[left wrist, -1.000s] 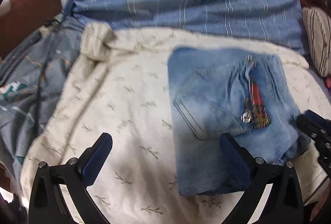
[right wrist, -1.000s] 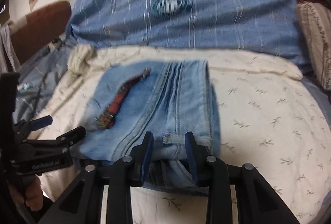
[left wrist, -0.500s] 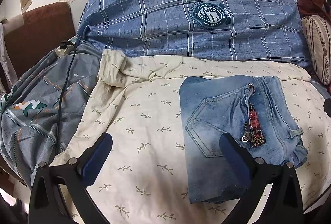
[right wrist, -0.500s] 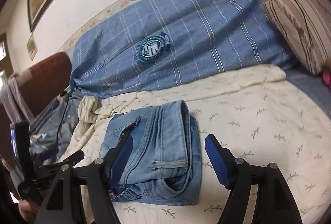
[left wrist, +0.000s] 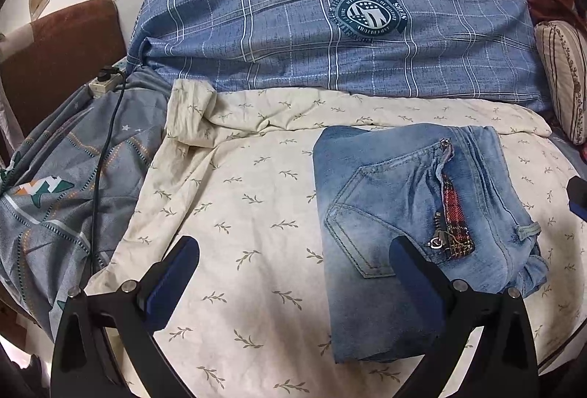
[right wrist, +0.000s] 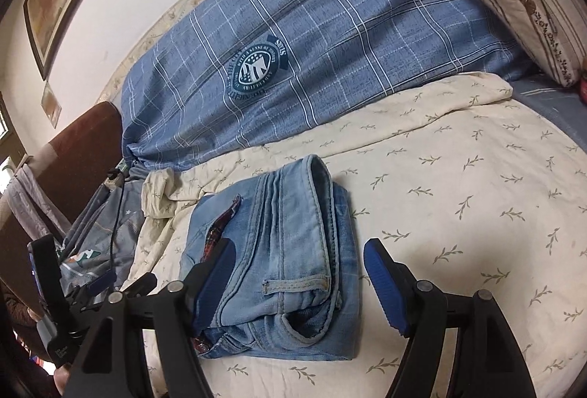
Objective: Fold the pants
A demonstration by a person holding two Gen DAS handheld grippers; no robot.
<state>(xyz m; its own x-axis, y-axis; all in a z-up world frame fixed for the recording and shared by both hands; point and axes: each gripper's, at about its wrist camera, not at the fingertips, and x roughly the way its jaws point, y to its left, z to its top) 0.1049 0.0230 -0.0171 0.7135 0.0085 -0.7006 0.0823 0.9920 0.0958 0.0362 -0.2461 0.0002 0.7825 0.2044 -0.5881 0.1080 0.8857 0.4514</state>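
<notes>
- The folded denim pants (left wrist: 414, 210) lie on the bed's cream leaf-print sheet (left wrist: 238, 199).
- Only the left view shows their stitched back pocket; the right view shows the thick waistband (right wrist: 312, 214).
- The left tool (left wrist: 293, 282) and right tool (right wrist: 299, 282) both gape wide, holding nothing.

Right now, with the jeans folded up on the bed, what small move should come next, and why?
Probably draw the right gripper back. The jeans lie in a compact folded stack on the sheet, its open pads touch nothing, and the left gripper is open and off them too.
</notes>
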